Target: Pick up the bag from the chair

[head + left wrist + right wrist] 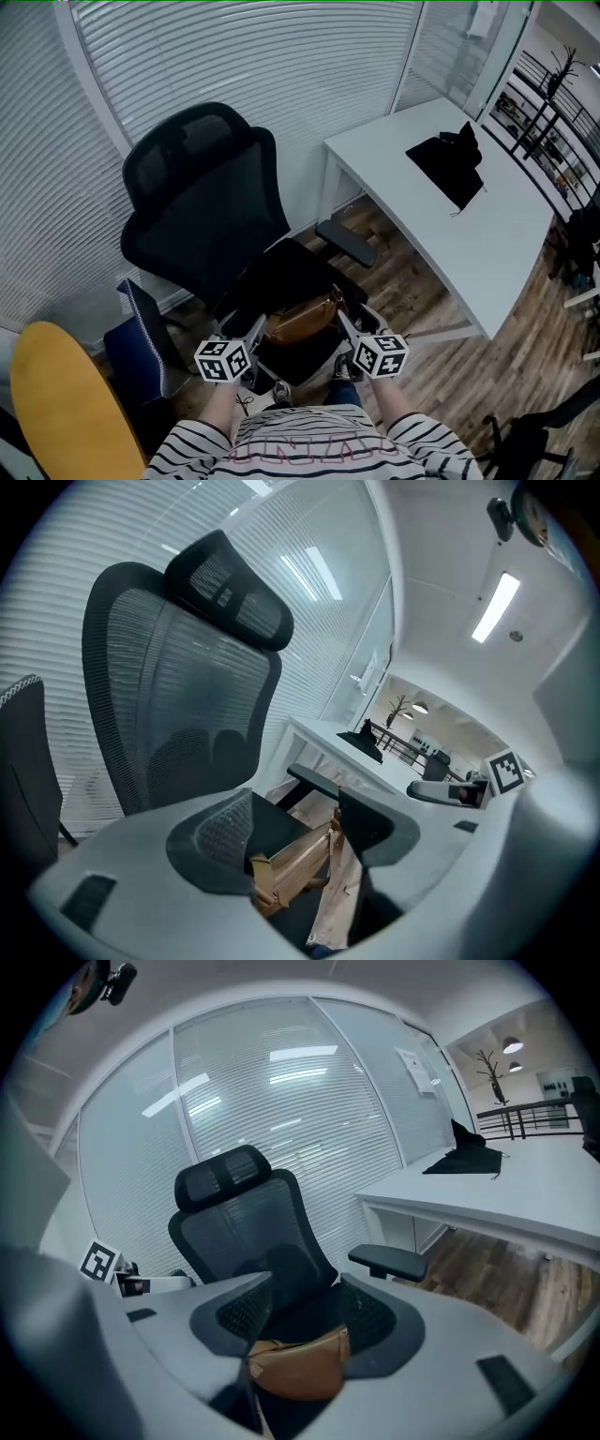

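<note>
We reach the bag (302, 319)
We hold the left tool (298, 829) and right tool (309, 1314) spread wide, pinching nothing, flanking it on the chair (211, 211).

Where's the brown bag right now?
In the head view, the brown bag lies low and centre on the seat of the black chair, near its front edge. The open left claw and right claw flank it.
</note>
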Action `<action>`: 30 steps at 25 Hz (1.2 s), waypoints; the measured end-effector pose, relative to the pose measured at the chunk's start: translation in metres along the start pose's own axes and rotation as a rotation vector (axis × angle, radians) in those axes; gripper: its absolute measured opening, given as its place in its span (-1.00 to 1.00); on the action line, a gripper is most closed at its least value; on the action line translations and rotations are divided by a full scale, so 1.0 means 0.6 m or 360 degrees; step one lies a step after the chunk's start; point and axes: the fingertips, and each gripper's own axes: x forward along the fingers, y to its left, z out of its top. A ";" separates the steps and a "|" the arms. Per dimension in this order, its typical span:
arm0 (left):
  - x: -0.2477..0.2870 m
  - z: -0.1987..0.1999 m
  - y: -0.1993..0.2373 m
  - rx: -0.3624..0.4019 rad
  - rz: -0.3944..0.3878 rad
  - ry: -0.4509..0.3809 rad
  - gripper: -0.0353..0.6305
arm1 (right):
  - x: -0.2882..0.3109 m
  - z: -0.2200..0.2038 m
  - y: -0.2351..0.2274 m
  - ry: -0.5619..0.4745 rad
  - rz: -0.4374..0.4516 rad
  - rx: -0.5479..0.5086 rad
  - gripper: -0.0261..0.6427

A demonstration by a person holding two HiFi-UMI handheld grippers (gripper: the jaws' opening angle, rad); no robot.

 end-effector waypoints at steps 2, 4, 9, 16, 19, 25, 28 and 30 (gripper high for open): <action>0.006 -0.019 0.004 -0.0058 0.0068 0.0009 -0.10 | 0.014 -0.010 -0.020 0.0076 0.0015 -0.0024 -0.27; 0.021 -0.034 0.012 -0.0103 0.0122 0.0019 -0.09 | 0.035 -0.015 -0.043 0.0127 0.0022 -0.0044 -0.27; 0.048 -0.080 0.031 -0.0195 0.0235 0.0043 -0.09 | 0.082 -0.033 -0.088 0.0231 0.0048 -0.0098 -0.26; 0.071 -0.140 0.052 -0.0332 0.0393 0.0053 -0.06 | 0.145 -0.076 -0.113 0.0362 0.0194 -0.0185 -0.26; 0.081 -0.162 0.059 -0.0379 0.0437 0.0044 -0.05 | 0.177 -0.097 -0.124 0.0405 0.0216 -0.0237 -0.26; 0.096 -0.221 0.071 -0.0502 0.0524 -0.0006 -0.01 | 0.223 -0.148 -0.140 0.0482 0.0291 -0.0271 -0.18; 0.108 -0.246 0.077 -0.0546 0.0550 -0.0007 0.02 | 0.240 -0.170 -0.148 0.0493 0.0307 -0.0230 -0.17; 0.117 -0.259 0.083 -0.0570 0.0562 -0.0002 0.04 | 0.249 -0.183 -0.152 0.0499 0.0321 -0.0199 -0.16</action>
